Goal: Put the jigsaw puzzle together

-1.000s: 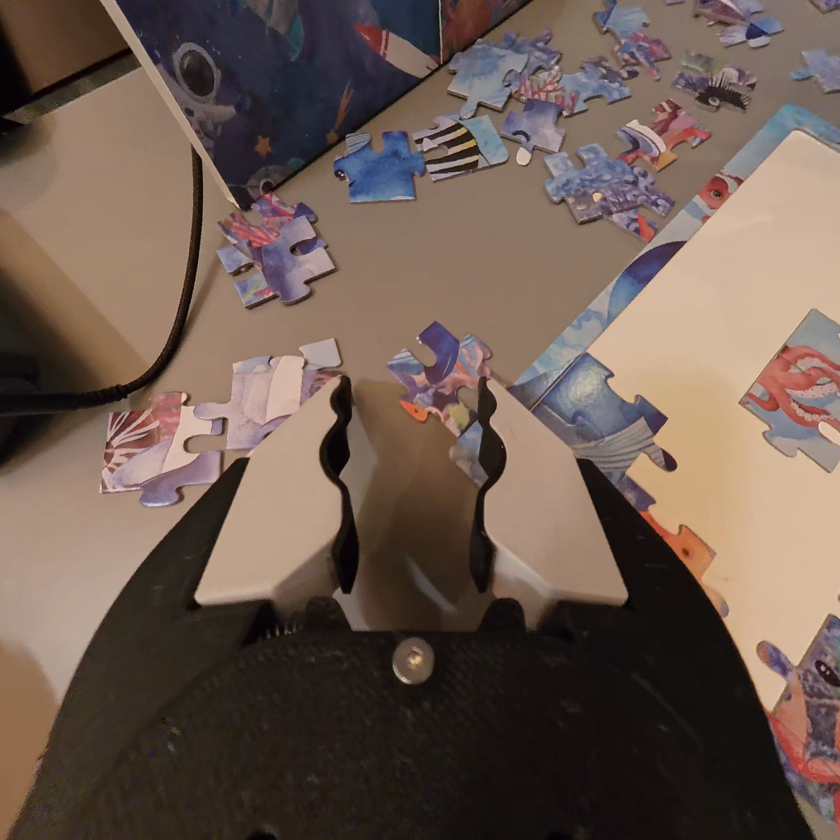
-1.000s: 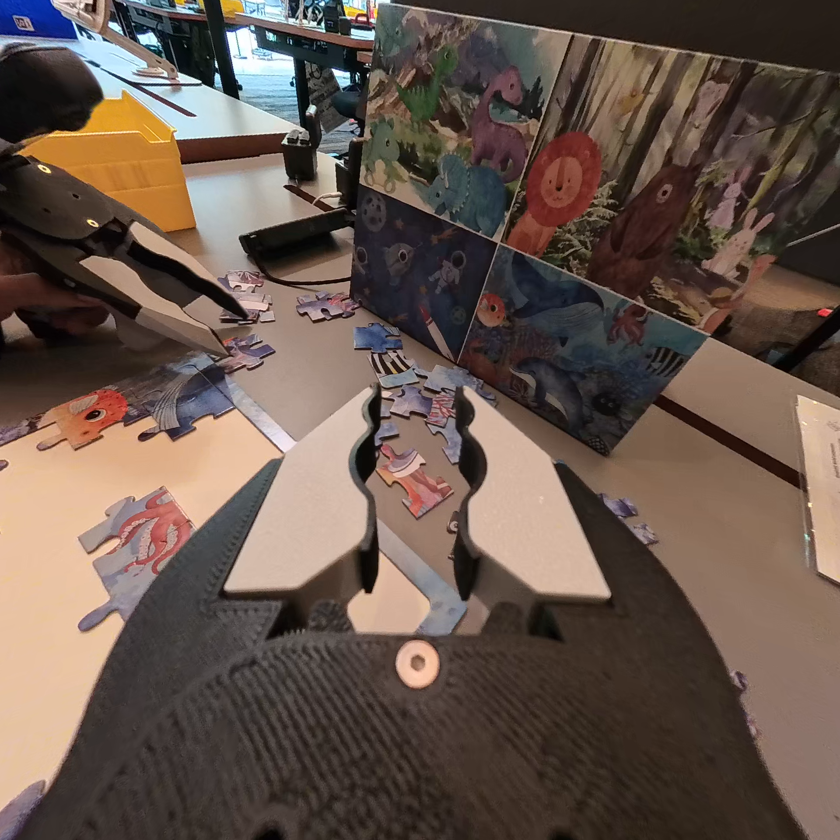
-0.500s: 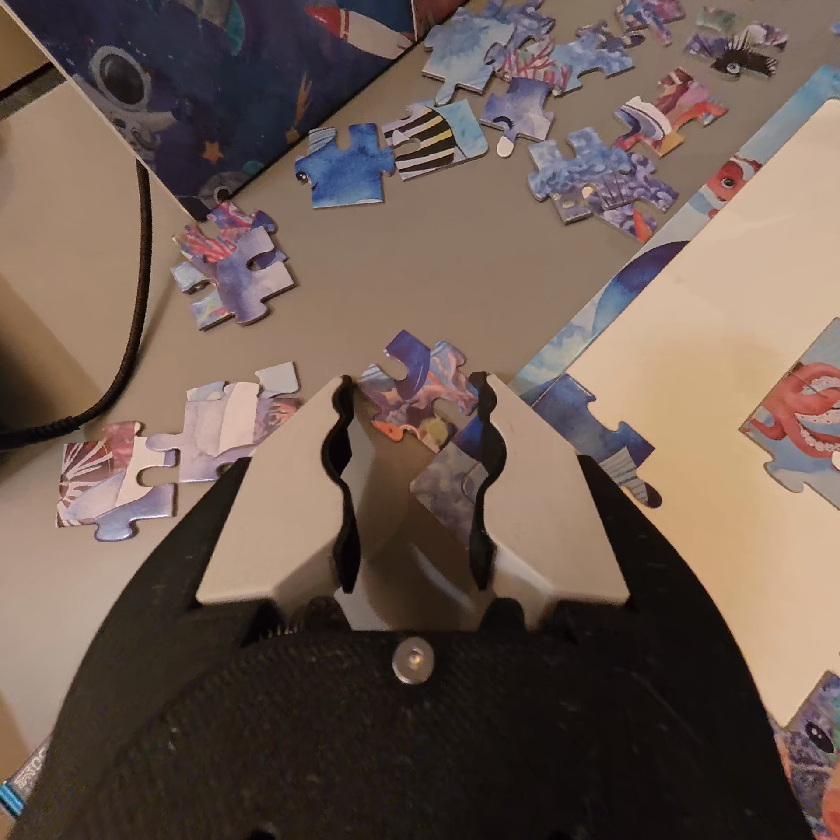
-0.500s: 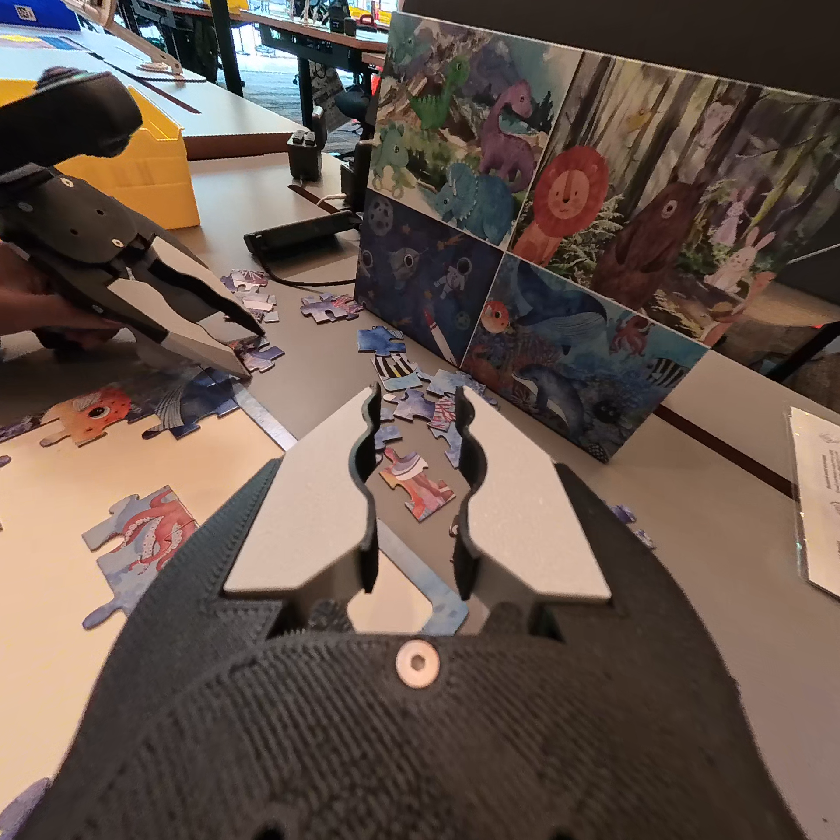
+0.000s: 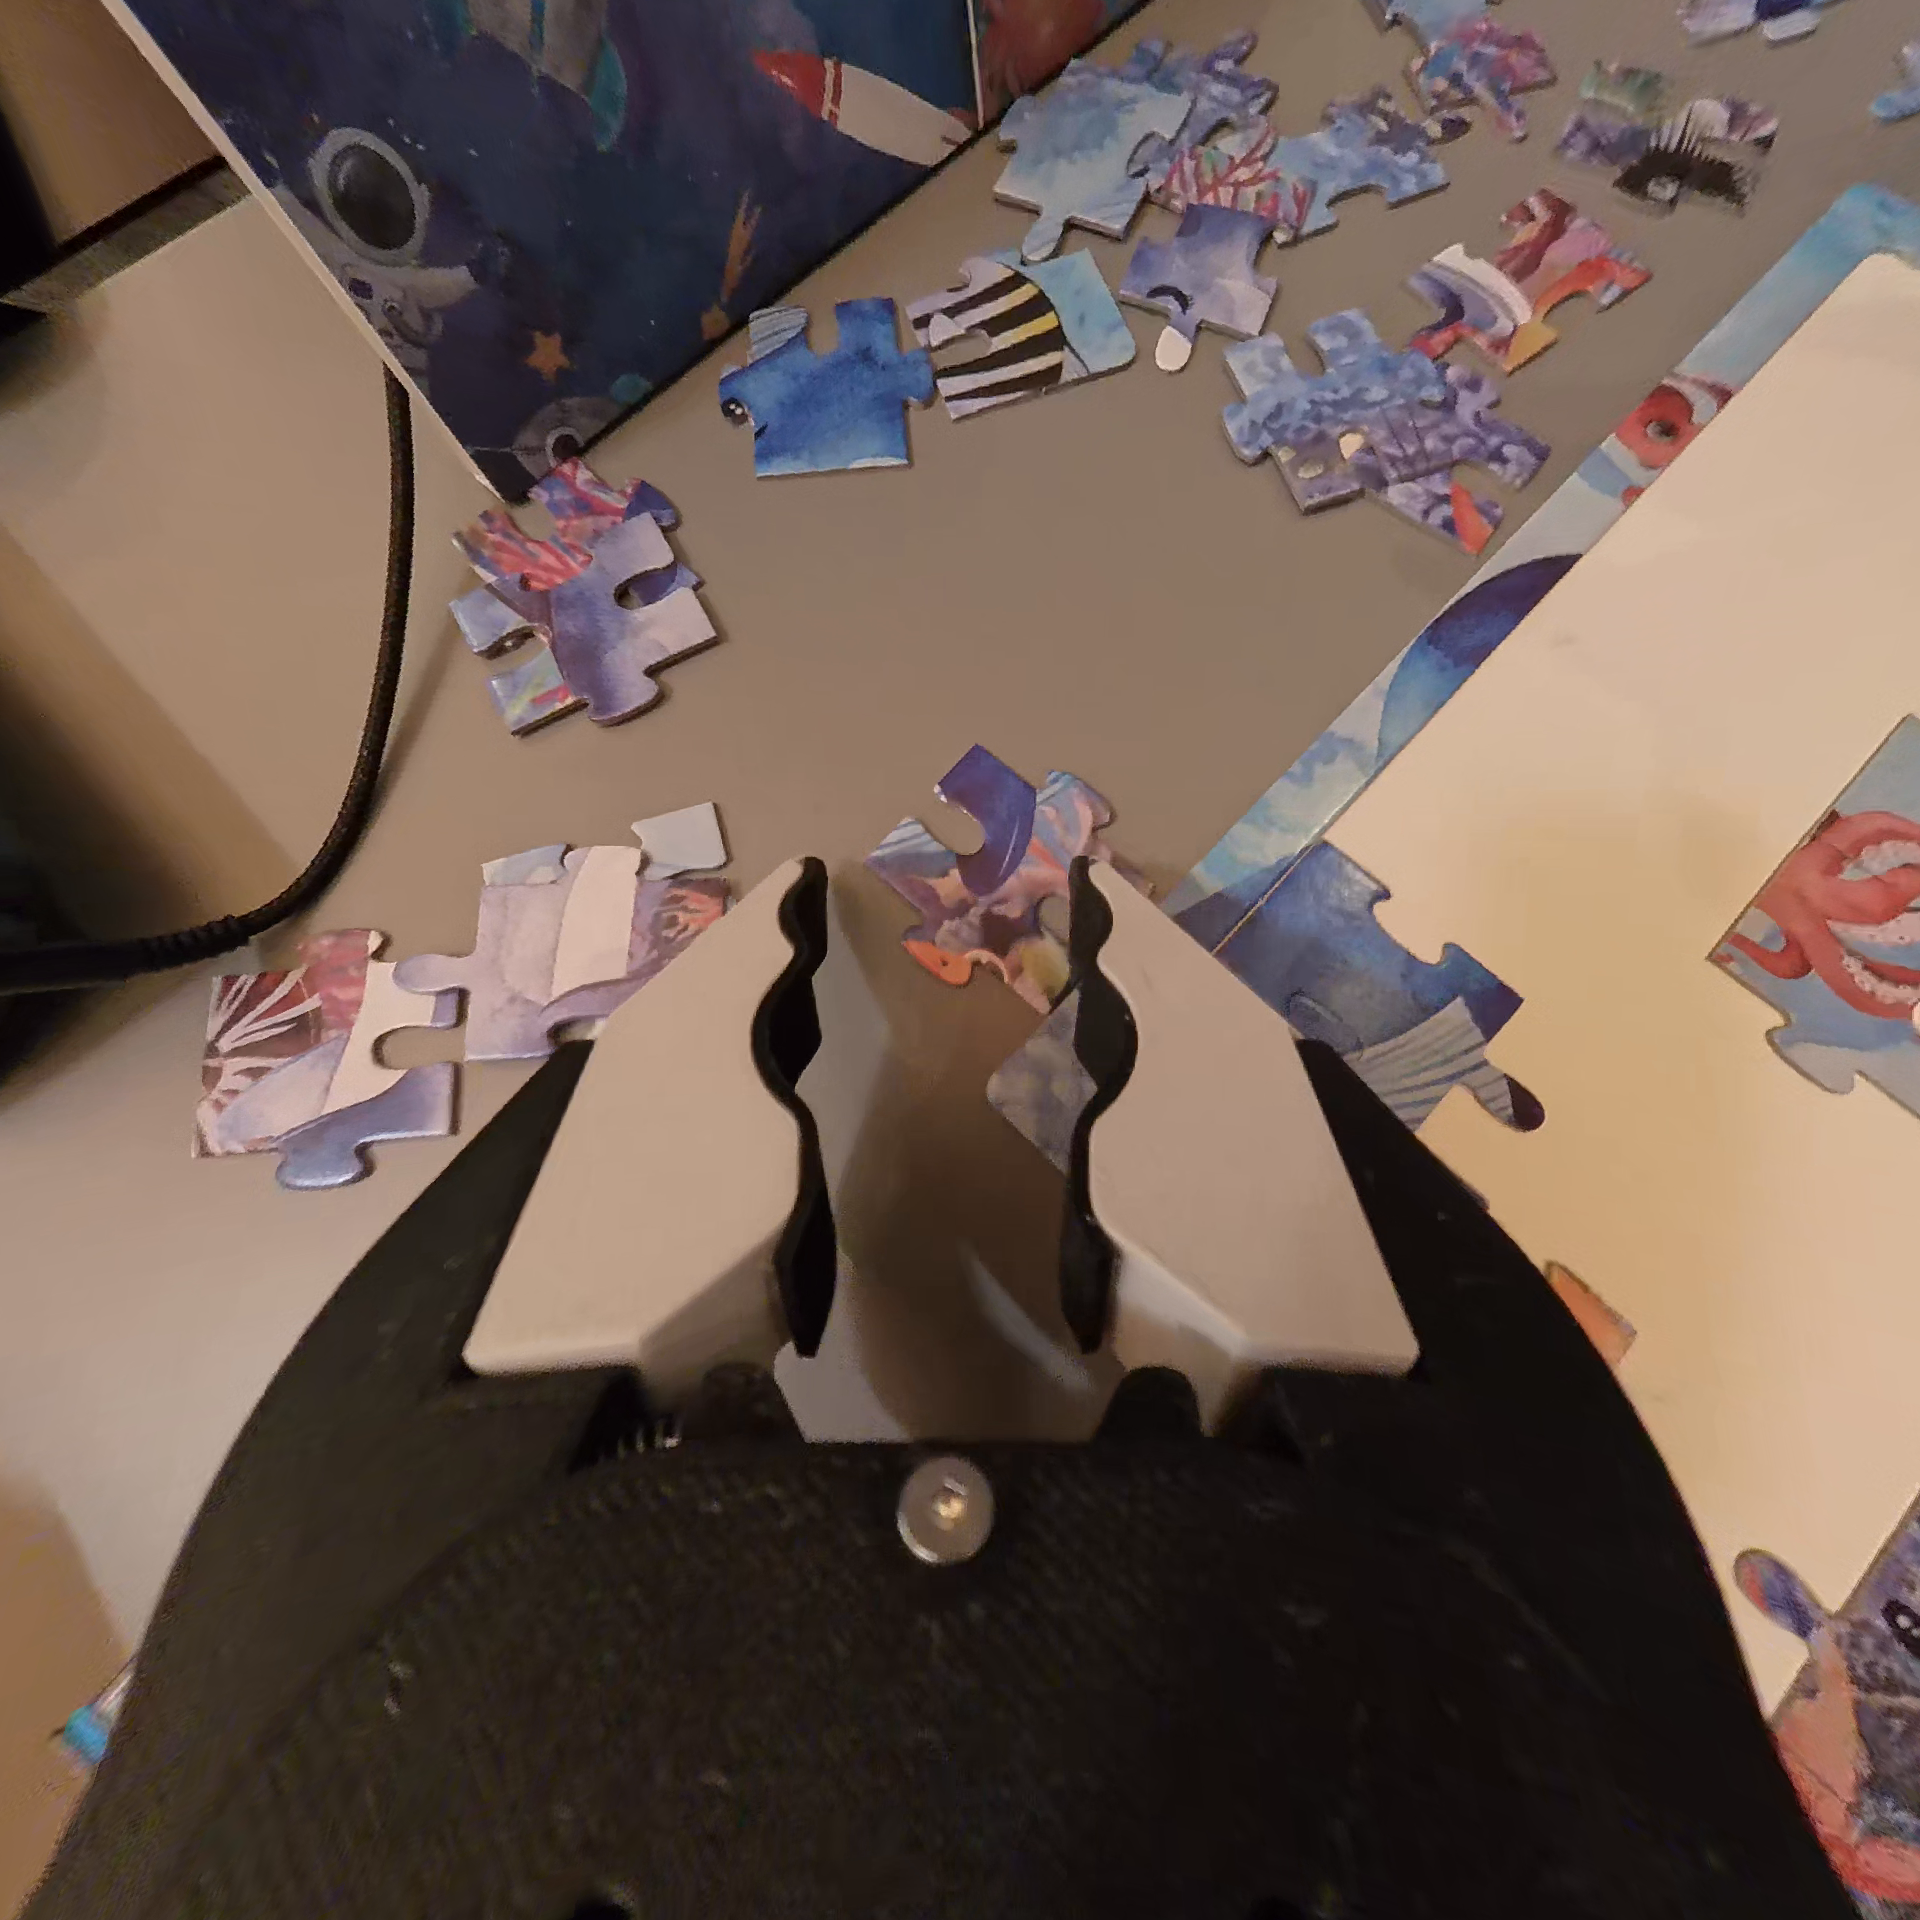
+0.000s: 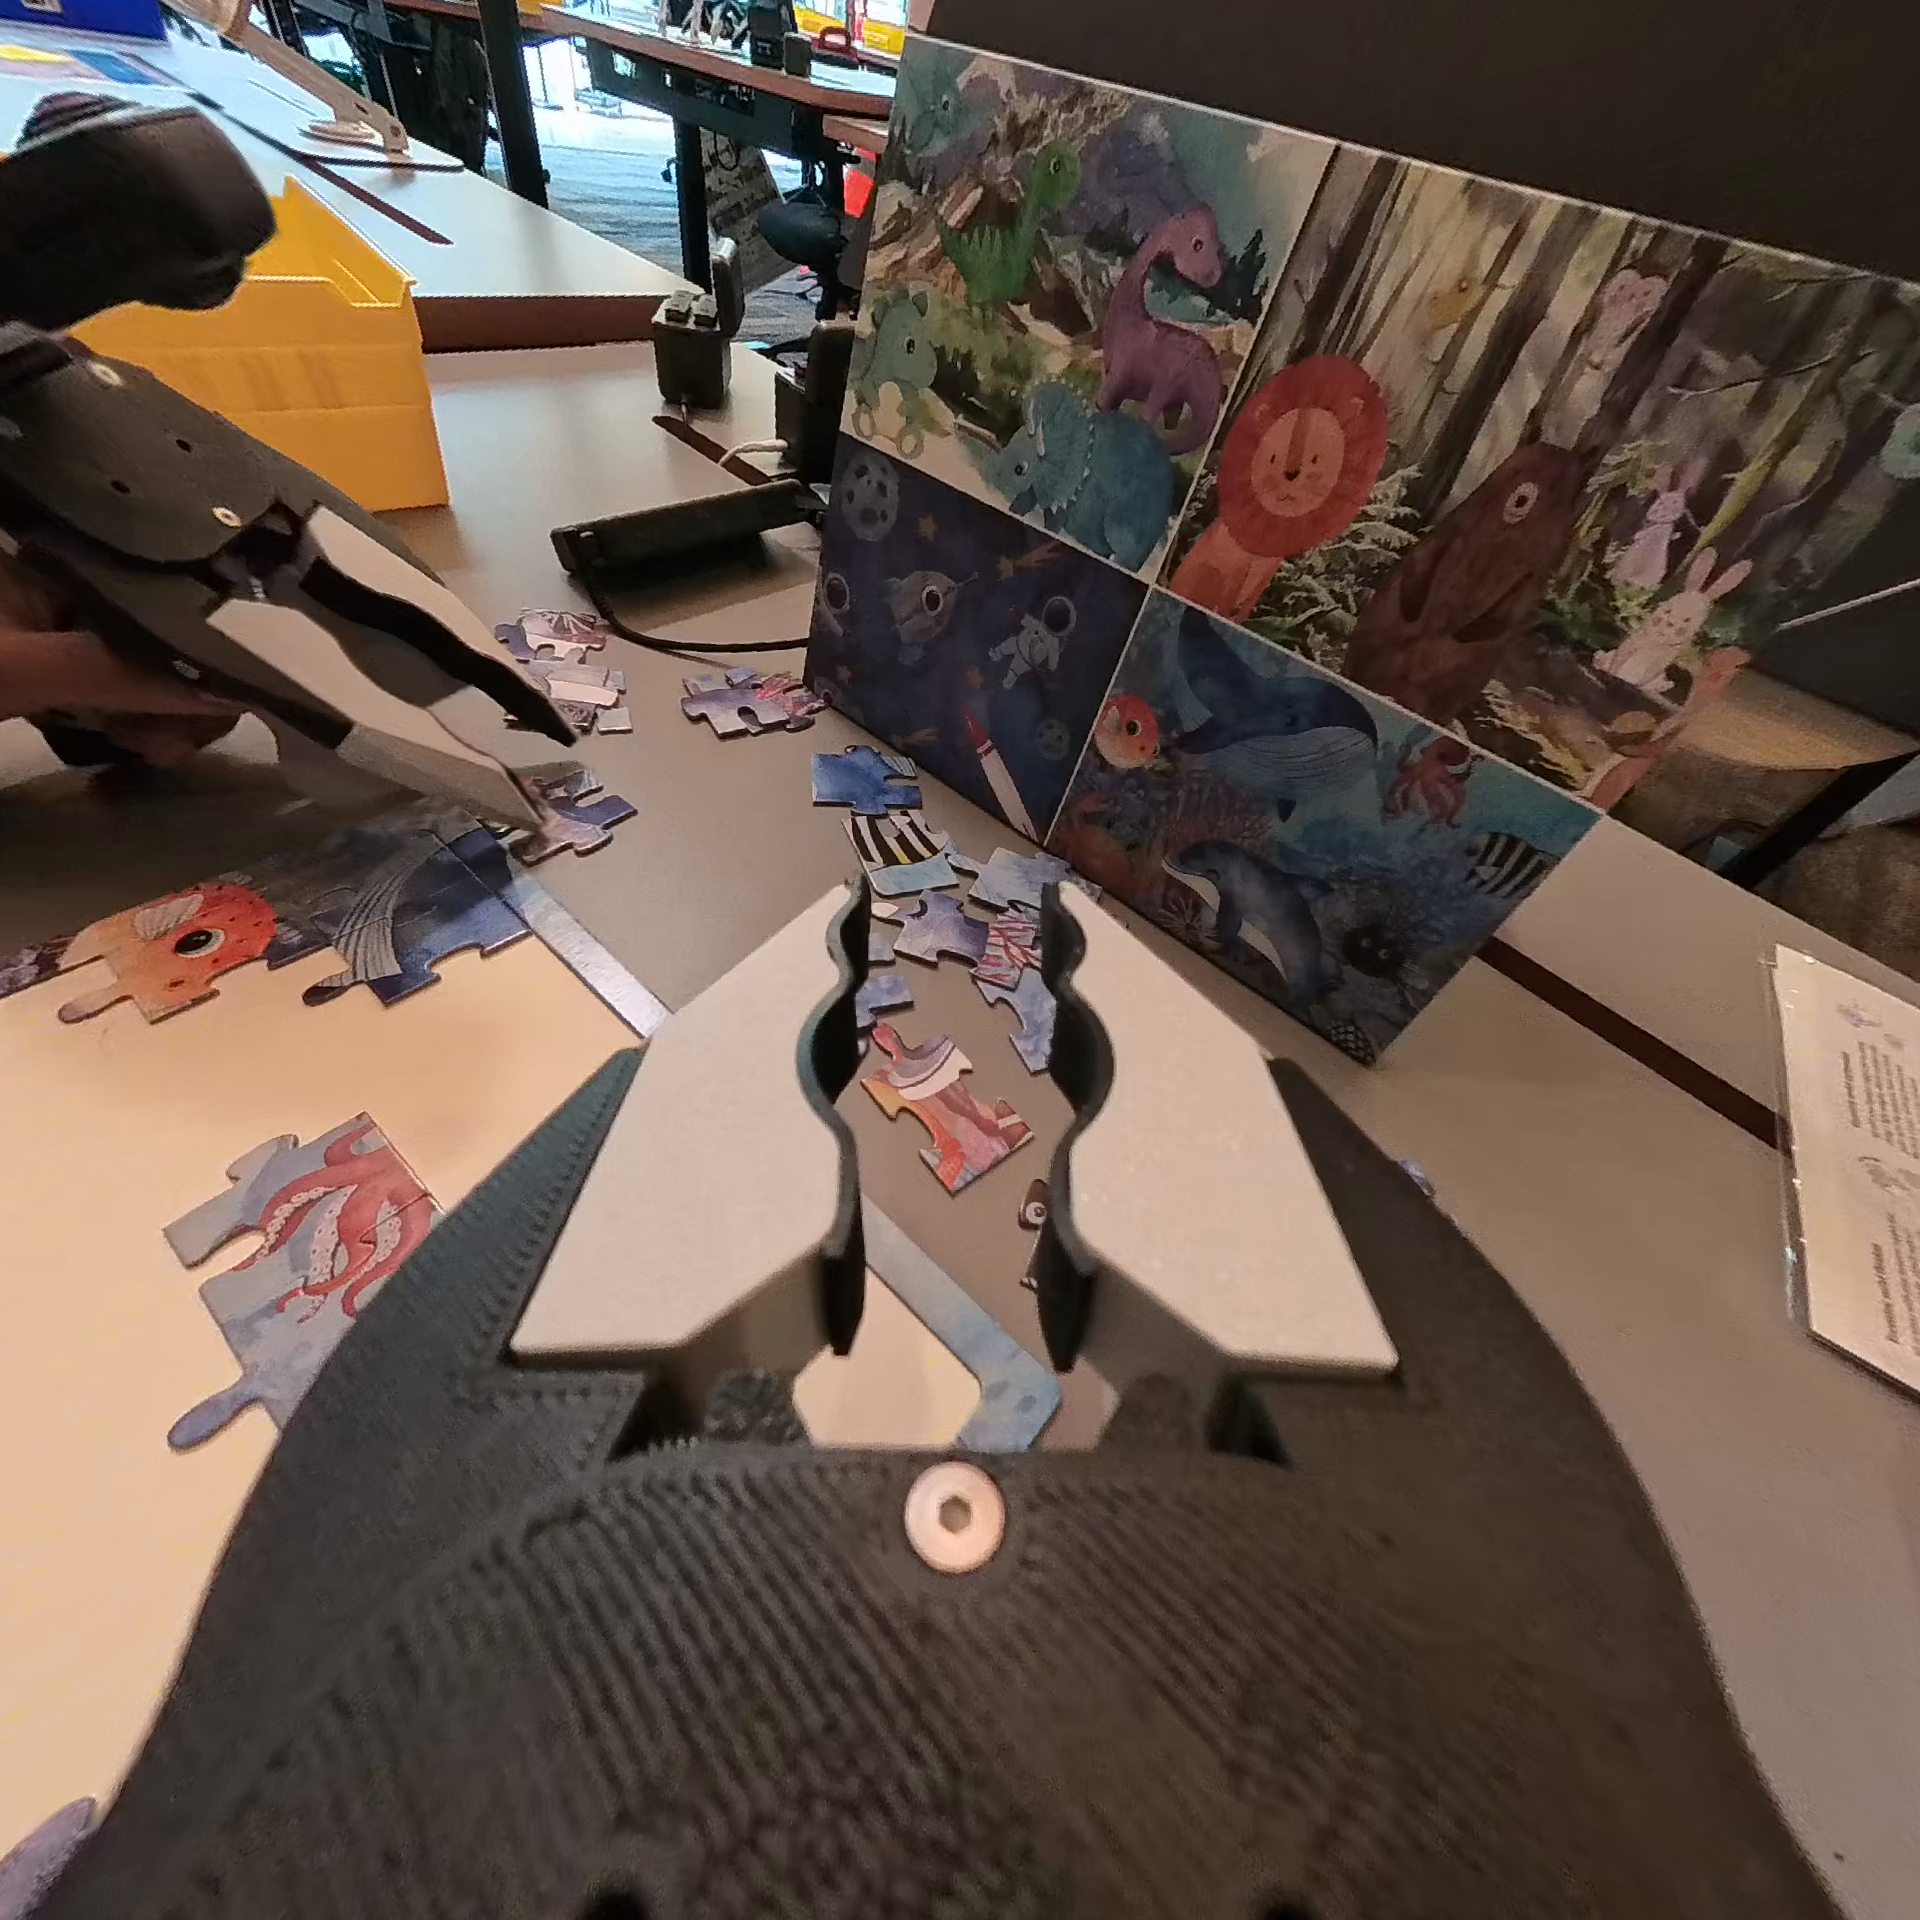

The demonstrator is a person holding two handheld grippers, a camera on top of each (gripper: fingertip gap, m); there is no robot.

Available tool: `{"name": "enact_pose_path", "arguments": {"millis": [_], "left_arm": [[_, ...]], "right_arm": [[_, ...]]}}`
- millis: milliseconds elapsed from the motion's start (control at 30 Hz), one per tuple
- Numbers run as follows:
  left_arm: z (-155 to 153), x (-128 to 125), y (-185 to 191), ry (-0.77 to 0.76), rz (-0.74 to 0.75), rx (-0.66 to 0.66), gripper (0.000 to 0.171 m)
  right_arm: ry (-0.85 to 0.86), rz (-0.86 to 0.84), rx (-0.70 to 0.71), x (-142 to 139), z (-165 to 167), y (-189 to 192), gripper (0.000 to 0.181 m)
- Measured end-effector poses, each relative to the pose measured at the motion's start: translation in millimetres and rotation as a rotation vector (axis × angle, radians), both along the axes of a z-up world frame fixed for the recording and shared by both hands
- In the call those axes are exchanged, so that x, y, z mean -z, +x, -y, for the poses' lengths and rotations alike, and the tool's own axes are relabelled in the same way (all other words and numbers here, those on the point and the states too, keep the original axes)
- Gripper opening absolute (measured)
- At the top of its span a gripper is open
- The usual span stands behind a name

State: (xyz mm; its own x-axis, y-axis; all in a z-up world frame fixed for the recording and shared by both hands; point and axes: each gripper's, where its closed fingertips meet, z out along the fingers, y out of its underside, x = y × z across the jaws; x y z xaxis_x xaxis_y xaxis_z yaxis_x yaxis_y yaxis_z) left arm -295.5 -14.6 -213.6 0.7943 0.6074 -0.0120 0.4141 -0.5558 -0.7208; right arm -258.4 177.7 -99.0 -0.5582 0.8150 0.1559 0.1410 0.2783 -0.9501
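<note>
My left gripper (image 5: 943,878) is open, low over the grey table. A blue-purple coral puzzle piece (image 5: 987,894) lies between its fingertips, partly under the right finger. From the right wrist view, the left gripper (image 6: 545,774) has its lower fingertip at this piece (image 6: 577,810). The puzzle board (image 5: 1558,675) has a cream middle and a blue frame. It holds a dark blue whale piece (image 5: 1340,966) and an octopus piece (image 5: 1839,914). My right gripper (image 6: 954,904) is open and empty, above a red-pink piece (image 6: 945,1112) beside the board (image 6: 156,1091).
Several loose pieces (image 5: 1143,270) lie scattered between the board and the upright picture box (image 6: 1247,520). A black cable (image 5: 384,623) runs at the left. A yellow bin (image 6: 301,395), a black device (image 6: 675,530) and a laminated sheet (image 6: 1849,1164) stand around.
My left gripper has moved forward and down toward the coral piece; its lower fingertip now reaches it. The right gripper has stayed nearly still and open.
</note>
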Motion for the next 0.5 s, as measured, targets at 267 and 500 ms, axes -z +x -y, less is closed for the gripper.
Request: {"name": "enact_pose_path", "arguments": {"millis": [267, 500], "left_arm": [[24.2, -13.8, 5.1, 0.007, -0.038, 0.029, 0.04], [26.1, -12.7, 3.8, 0.117, 0.037, 0.039, 0.022]], "right_arm": [[0.017, 0.003, 0.008, 3.4, -2.2, -1.5, 0.031], [0.051, 0.002, 0.002, 6.3, 1.8, -0.8, 0.031]]}}
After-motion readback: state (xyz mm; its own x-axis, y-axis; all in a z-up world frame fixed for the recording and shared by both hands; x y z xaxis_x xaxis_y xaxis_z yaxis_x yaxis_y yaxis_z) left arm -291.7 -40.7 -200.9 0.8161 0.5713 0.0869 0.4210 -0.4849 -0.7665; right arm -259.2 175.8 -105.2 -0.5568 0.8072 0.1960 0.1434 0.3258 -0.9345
